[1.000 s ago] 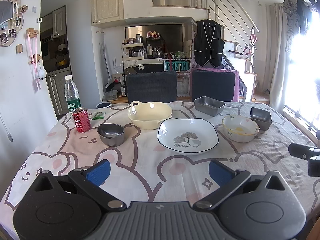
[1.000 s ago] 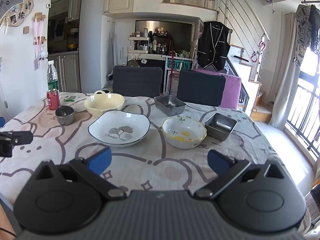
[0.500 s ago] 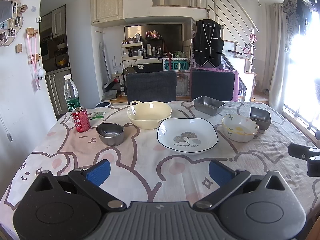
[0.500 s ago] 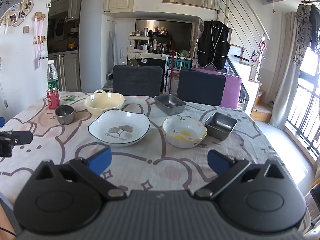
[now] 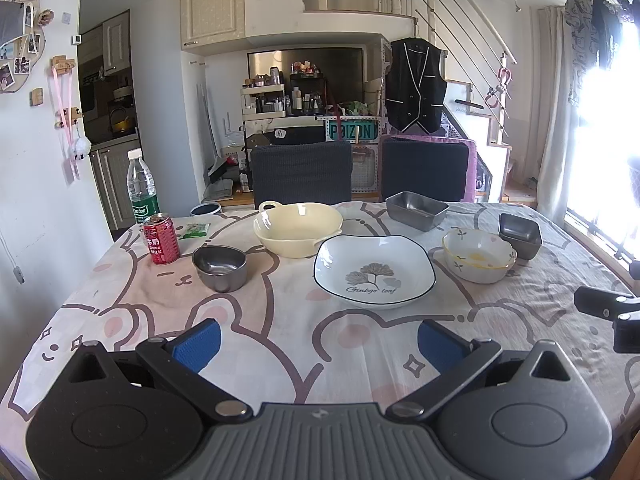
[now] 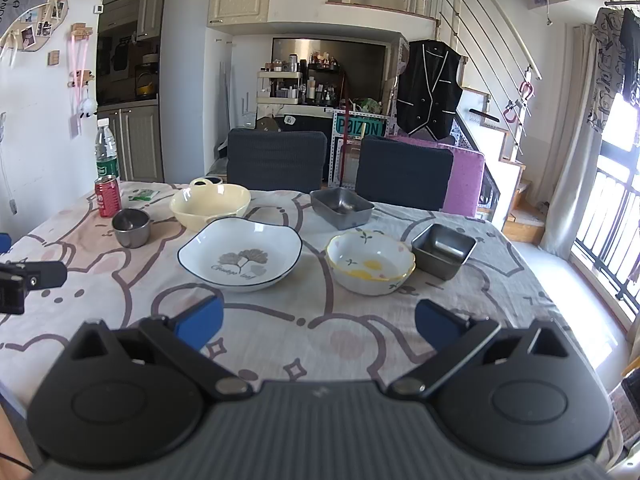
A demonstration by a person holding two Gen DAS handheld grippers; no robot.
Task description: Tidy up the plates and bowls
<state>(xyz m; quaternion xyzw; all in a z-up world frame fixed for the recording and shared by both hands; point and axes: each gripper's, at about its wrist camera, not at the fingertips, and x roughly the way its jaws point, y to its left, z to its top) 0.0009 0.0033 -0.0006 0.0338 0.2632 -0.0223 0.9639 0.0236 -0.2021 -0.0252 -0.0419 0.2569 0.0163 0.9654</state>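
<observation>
Left wrist view looks across a surface (image 5: 280, 320) draped in a pink-and-white cartoon cloth, in a sunlit room with two dark chairs (image 5: 302, 174), a staircase and a black vest (image 5: 418, 84) hanging behind. On the cloth a white plate (image 5: 374, 272) with a leaf print lies mid-surface, touching a cream bowl (image 5: 298, 228) behind it. A small steel bowl (image 5: 220, 268) stands to the left near a red can (image 5: 162, 238) and a water bottle (image 5: 141, 188). To the right sit a flowered bowl (image 5: 478, 254), just beside a dark square dish (image 5: 520, 234), with a metal rectangular tray (image 5: 416, 210) further back.

Left tongs (image 5: 318, 338) hover low over the near edge, spread wide and empty. In the right wrist view the right tongs (image 6: 318, 324) likewise hang spread wide, holding nothing, aimed between the plate and the flowered bowl.
</observation>
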